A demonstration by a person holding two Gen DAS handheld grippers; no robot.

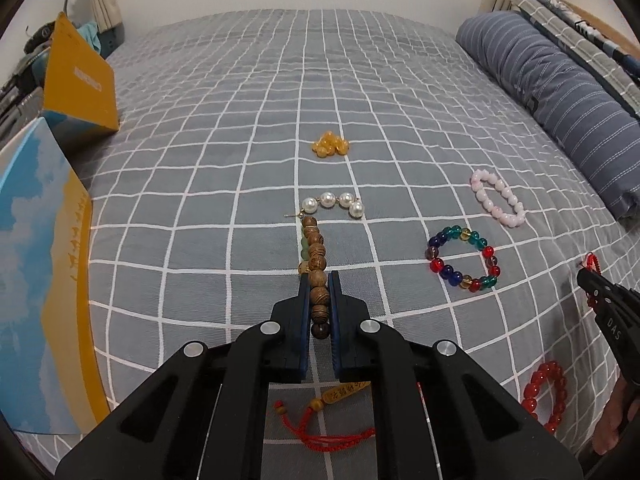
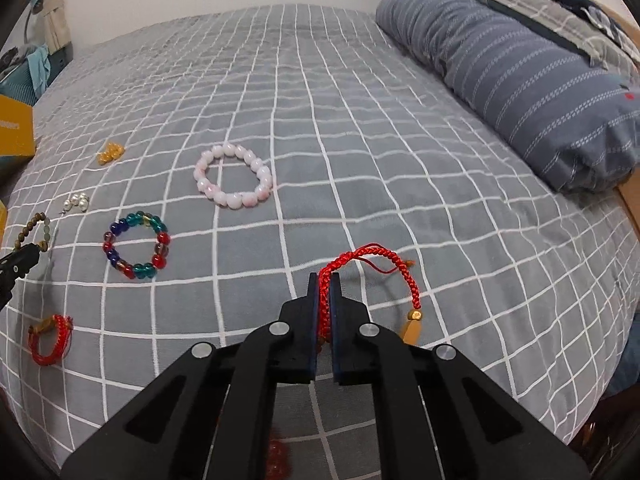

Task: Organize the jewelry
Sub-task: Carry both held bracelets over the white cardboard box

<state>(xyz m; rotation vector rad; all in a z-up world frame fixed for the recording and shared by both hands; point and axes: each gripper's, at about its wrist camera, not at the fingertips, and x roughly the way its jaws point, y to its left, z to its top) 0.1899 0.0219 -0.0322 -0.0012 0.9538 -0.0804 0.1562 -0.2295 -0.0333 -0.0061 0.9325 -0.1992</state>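
Note:
My left gripper [image 1: 319, 278] is shut on a brown wooden bead bracelet [image 1: 316, 256], held above the grey checked bed; it shows small in the right wrist view [image 2: 34, 226]. My right gripper [image 2: 324, 280] is shut on a red braided cord bracelet [image 2: 372, 258] with a gold bead. On the bed lie a pearl piece [image 1: 334, 202], amber beads [image 1: 330, 145], a pink bead bracelet [image 2: 234, 176], a multicoloured glass bead bracelet [image 2: 137, 245], a red bead bracelet [image 1: 547, 394] and a red woven bracelet [image 2: 51, 339]. A red cord with a wooden tag [image 1: 332, 412] lies under my left gripper.
Yellow and blue boxes [image 1: 80, 80] stand at the bed's left edge, one close by [image 1: 40, 280]. A rolled striped blue quilt [image 2: 520, 76] lies along the right side. The wall is at the far end.

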